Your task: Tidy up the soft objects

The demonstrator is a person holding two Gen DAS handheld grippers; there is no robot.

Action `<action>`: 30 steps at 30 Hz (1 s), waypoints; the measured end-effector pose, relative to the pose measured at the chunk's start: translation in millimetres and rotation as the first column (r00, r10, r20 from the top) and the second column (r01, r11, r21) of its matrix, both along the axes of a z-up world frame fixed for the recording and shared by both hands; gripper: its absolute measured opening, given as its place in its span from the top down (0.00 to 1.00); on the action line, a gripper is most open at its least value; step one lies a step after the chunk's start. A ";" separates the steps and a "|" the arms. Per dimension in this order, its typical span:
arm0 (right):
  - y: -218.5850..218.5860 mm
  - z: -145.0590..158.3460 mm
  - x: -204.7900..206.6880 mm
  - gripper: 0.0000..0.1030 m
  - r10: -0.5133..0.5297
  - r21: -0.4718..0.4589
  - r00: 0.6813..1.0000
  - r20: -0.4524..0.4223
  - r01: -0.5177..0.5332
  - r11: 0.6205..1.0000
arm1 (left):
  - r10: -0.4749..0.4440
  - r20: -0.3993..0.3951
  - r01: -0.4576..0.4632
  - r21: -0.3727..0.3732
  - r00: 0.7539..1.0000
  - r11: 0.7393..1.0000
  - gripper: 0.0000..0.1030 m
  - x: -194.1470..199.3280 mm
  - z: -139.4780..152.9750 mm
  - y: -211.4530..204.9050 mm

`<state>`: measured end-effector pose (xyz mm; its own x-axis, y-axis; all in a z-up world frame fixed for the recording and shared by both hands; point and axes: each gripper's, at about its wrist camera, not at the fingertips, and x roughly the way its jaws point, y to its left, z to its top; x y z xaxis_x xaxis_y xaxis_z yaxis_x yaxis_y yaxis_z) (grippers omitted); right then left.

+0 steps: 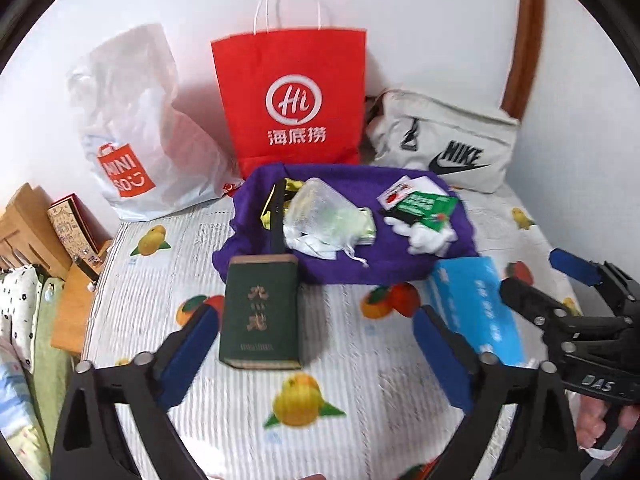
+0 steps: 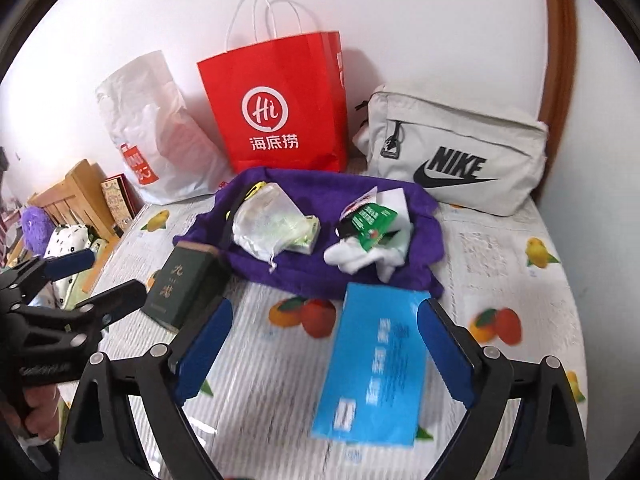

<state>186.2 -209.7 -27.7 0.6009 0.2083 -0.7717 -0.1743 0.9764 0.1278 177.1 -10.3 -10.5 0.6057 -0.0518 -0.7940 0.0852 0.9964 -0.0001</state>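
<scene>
1. Covering the whole surface, a white fruit-print bedsheet point(image 1: 340, 364) carries everything; behind it rises a white wall point(image 1: 420, 20).
2. Standing upright against the wall are a red Haidilao paper bag point(image 1: 290, 96), a white Miniso plastic bag point(image 1: 128, 128) to its left and a cream Nike pouch point(image 2: 460, 152) to its right; their contents are hidden.
3. A purple cloth point(image 2: 320, 256) lies before them, bearing a mesh drawstring pouch point(image 2: 268, 224) with a greenish packet inside, white socks point(image 2: 360, 258) and a green card point(image 2: 372, 220).
4. A blue packet point(image 2: 372, 364) lies between the released right gripper point(image 2: 324, 354) fingers.
5. A dark green box point(image 1: 260, 312) lies beside the spread left gripper point(image 1: 320, 352).
</scene>
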 end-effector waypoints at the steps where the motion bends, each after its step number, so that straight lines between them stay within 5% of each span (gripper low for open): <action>1: -0.9 2.2 -7.9 0.09 -0.005 0.002 1.000 0.005 0.005 1.000 | 0.000 0.013 0.000 -0.002 1.000 1.000 0.02 -8.8 3.0 -1.3; 15: -9.9 25.2 -119.5 0.09 -0.026 -0.006 0.997 0.075 0.027 1.000 | 0.039 0.102 -0.036 -0.026 0.994 0.999 0.01 -126.4 13.3 -7.7; 30: -18.0 32.9 -158.4 0.09 -0.039 0.009 0.994 0.101 0.038 0.999 | 0.079 0.133 -0.075 -0.037 0.988 0.996 0.01 -166.3 23.7 8.0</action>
